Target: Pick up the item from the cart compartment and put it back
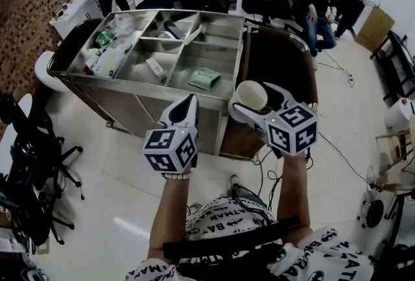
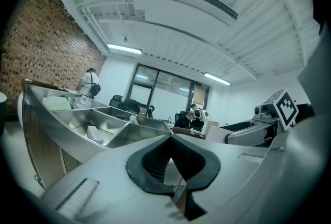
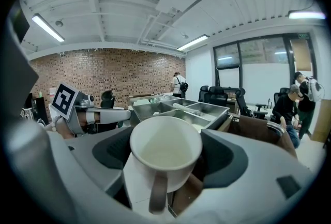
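A white mug (image 1: 250,93) is clamped between the jaws of my right gripper (image 1: 257,103), in front of the cart's near right corner. In the right gripper view the mug (image 3: 164,151) fills the middle with its mouth up and its handle toward the camera, and the right gripper (image 3: 166,163) is shut on its sides. My left gripper (image 1: 188,102) hangs beside it, before the cart's near wall, shut and empty. In its own view the left gripper (image 2: 172,141) has its black pads meeting. The steel cart (image 1: 148,82) has several open compartments.
The compartments hold a green packet (image 1: 203,78), a small white box (image 1: 155,68) and bottles and packets (image 1: 106,47). A dark brown bag (image 1: 279,59) hangs on the cart's right side. Office chairs (image 1: 29,143) stand at left. People (image 1: 318,4) sit and stand at the back.
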Demonstrator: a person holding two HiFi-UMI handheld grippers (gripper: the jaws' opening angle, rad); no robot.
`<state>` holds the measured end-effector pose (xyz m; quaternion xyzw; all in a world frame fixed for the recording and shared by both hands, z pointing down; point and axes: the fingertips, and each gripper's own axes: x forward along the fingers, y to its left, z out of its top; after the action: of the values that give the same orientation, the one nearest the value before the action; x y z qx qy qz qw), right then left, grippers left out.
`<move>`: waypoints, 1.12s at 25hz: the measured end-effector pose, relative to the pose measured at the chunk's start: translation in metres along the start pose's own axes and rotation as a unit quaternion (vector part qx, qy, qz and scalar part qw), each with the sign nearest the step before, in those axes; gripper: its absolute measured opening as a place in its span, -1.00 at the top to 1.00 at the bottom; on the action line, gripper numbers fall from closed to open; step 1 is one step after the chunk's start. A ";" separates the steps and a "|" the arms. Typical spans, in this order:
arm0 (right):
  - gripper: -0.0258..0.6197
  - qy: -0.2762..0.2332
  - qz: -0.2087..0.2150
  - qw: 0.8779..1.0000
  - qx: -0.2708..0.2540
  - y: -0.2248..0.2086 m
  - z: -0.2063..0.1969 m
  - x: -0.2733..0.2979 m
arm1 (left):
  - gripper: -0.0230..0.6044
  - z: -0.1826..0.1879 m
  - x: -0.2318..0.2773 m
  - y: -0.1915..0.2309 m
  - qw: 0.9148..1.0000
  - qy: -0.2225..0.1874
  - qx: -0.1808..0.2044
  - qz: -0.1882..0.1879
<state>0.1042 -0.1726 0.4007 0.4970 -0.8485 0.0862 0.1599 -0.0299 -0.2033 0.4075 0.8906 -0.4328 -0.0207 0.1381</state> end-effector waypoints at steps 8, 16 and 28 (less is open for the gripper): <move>-0.38 0.001 0.003 1.000 -0.002 0.001 0.003 0.002 | 0.93 0.001 0.000 0.003 1.000 0.004 0.004 0.006; -0.38 0.001 0.010 1.000 -0.006 -0.002 0.010 0.011 | 0.93 -0.002 0.005 0.003 1.000 0.012 0.003 0.004; -0.37 -0.049 0.005 0.998 -0.037 -0.045 0.098 0.023 | 0.93 0.031 0.029 -0.002 1.000 -0.006 0.030 -0.006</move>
<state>0.1146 -0.2430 0.3163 0.4901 -0.8604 0.0310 0.1360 -0.0154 -0.2321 0.3795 0.8968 -0.4288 -0.0141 0.1086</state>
